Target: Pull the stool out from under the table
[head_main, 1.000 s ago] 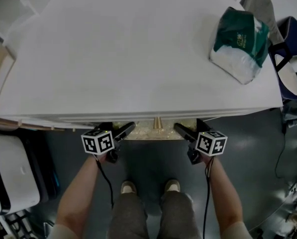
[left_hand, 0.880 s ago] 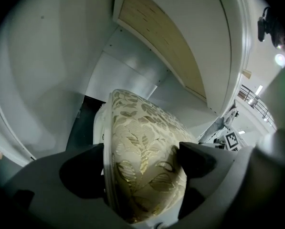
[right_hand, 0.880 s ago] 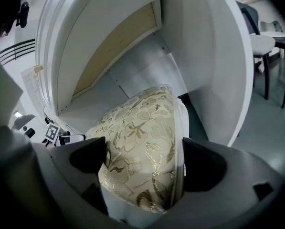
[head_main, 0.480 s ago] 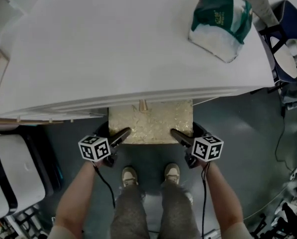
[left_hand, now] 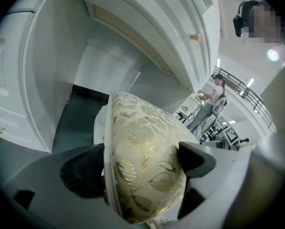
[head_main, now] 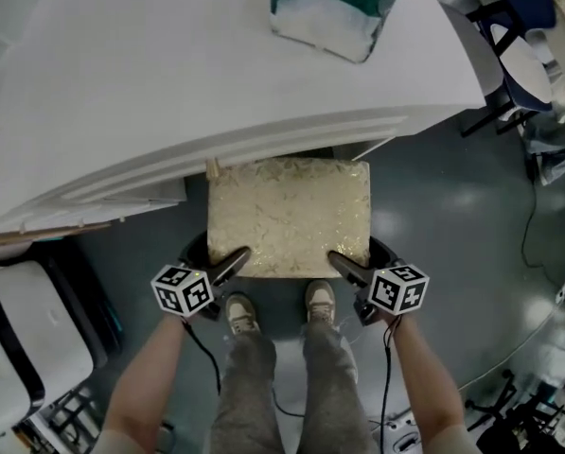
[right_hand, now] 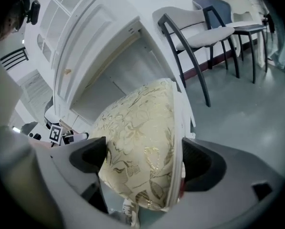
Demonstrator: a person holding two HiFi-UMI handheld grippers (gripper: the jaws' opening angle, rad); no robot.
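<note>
The stool [head_main: 289,216] has a cream seat cushion with a gold leaf pattern and a white frame; most of the seat now shows in front of the white table [head_main: 168,93]. My left gripper [head_main: 227,263] is shut on the seat's near left corner, and my right gripper [head_main: 344,266] is shut on its near right corner. In the left gripper view the cushion [left_hand: 142,161] fills the gap between the jaws [left_hand: 141,165]. The right gripper view shows the same: cushion [right_hand: 140,151] clamped between both jaws [right_hand: 143,159]. The stool's legs are hidden.
A green and white bag [head_main: 334,8] lies on the table's far right. A dark-framed chair [right_hand: 199,35] stands to the right, with another behind it. A white case [head_main: 17,339] sits on the floor at left. My feet [head_main: 280,310] are just behind the stool.
The stool has slid out toward me from under the table, from a thin strip of seat showing to nearly the whole seat. Both grippers moved back with it, still clamped.
</note>
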